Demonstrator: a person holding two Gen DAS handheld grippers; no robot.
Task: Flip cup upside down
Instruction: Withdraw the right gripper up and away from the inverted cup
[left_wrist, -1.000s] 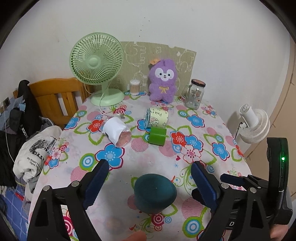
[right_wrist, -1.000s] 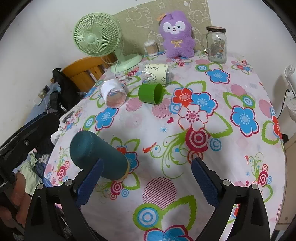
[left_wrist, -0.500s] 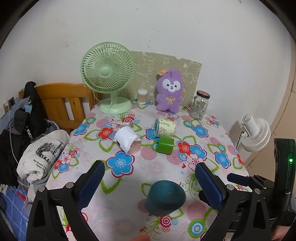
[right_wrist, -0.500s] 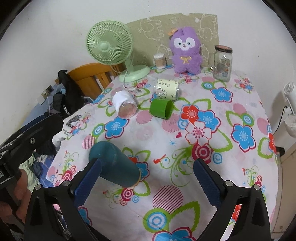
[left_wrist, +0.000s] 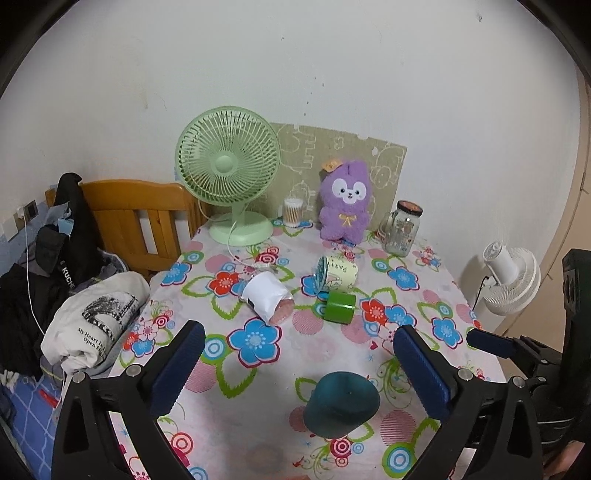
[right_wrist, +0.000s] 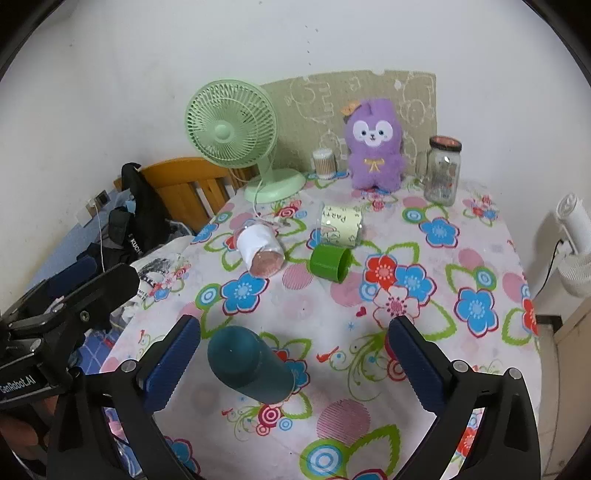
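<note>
While both sets of jaws stand wide apart w/ nothing between them, the dark teal plastic cup (left_wrist: 341, 404) stands mouth-down on the floral-cloth tabletop (left_wrist: 413, 280), near its front edge, btwn the left hand-held gripper (left_wrist: 299, 365) fingers. Right hand-held gripper (right_wrist: 295, 360) hovers just beside it; small green plastic cup (right_wrist: 330, 263) lies on its side further back.

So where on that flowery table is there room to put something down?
The right half of the floral tablecloth is bare, from the glass jar forward. Also free: between the dark teal cup and the green plastic cup. The back edge is crowded.
</note>
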